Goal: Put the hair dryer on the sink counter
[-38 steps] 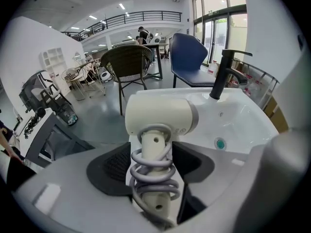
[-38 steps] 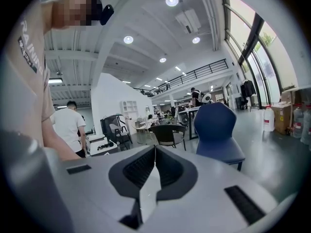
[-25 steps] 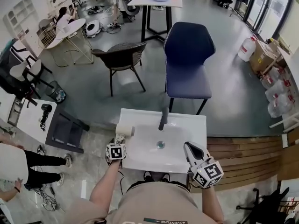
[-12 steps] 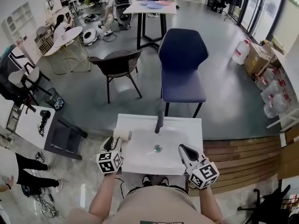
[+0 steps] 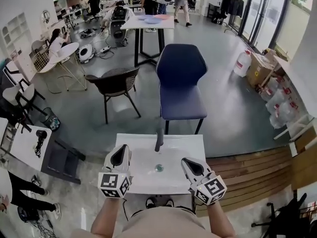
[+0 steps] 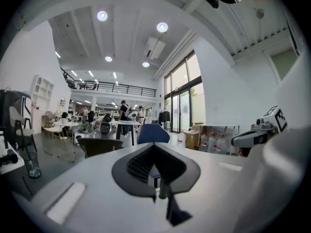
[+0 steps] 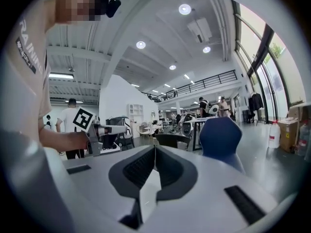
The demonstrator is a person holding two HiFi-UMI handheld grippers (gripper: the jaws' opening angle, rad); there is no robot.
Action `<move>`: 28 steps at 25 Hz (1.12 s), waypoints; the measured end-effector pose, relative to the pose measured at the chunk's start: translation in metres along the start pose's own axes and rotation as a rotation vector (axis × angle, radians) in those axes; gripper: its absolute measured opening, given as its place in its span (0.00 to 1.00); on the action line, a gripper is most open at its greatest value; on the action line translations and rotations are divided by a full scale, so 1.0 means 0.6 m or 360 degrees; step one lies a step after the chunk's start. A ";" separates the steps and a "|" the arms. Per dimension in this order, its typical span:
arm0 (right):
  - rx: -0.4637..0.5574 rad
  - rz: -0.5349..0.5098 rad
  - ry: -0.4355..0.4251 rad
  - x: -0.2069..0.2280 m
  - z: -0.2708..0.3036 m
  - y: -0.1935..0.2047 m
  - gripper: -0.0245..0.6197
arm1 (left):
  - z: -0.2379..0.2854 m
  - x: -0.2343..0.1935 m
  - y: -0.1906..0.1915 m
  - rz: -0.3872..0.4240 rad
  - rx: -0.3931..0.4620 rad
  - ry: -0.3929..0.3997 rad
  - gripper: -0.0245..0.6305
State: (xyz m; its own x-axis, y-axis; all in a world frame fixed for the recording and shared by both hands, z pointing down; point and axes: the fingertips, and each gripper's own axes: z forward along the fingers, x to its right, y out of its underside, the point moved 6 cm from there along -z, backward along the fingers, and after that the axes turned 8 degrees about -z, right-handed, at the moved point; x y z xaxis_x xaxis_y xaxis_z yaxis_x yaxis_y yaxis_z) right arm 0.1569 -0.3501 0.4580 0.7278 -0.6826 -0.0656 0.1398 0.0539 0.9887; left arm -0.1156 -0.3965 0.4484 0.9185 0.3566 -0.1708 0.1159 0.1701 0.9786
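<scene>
The white sink counter (image 5: 171, 183) lies just below me, with a dark faucet (image 5: 159, 138) and a drain (image 5: 159, 168). My left gripper (image 5: 122, 148) hovers over the counter's left side, jaws shut with nothing between them. It covers the spot where the pale hair dryer lay, so the dryer is hidden. My right gripper (image 5: 186, 161) hangs over the counter's right side, also shut and empty. The left gripper view looks level across the room past its shut jaws (image 6: 154, 147) and catches the right gripper (image 6: 260, 130). In the right gripper view the jaws (image 7: 154, 149) meet.
A blue chair (image 5: 181, 81) stands right behind the sink and a dark chair (image 5: 114, 83) to its left. A white table at the left carries a black corded device (image 5: 39, 135). Water jugs (image 5: 277, 108) and wooden decking (image 5: 247, 165) are to the right.
The left gripper has come off the pale hair dryer at the counter's left edge, lifted and shut. Both grippers now point up and forward. The head view has tilted up.
</scene>
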 end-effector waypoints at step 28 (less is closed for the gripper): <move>0.0213 -0.0214 0.0072 -0.019 0.006 -0.121 0.05 | -0.058 0.049 -0.063 0.0057 0.0124 0.0134 0.05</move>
State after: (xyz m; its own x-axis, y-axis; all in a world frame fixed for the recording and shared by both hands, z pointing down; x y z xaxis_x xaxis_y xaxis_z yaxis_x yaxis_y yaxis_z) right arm 0.1362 -0.3487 0.3874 0.7384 -0.6435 -0.2016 0.1497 -0.1351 0.9795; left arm -0.1059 -0.3603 0.4024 0.8879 0.4378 -0.1412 0.1155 0.0851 0.9897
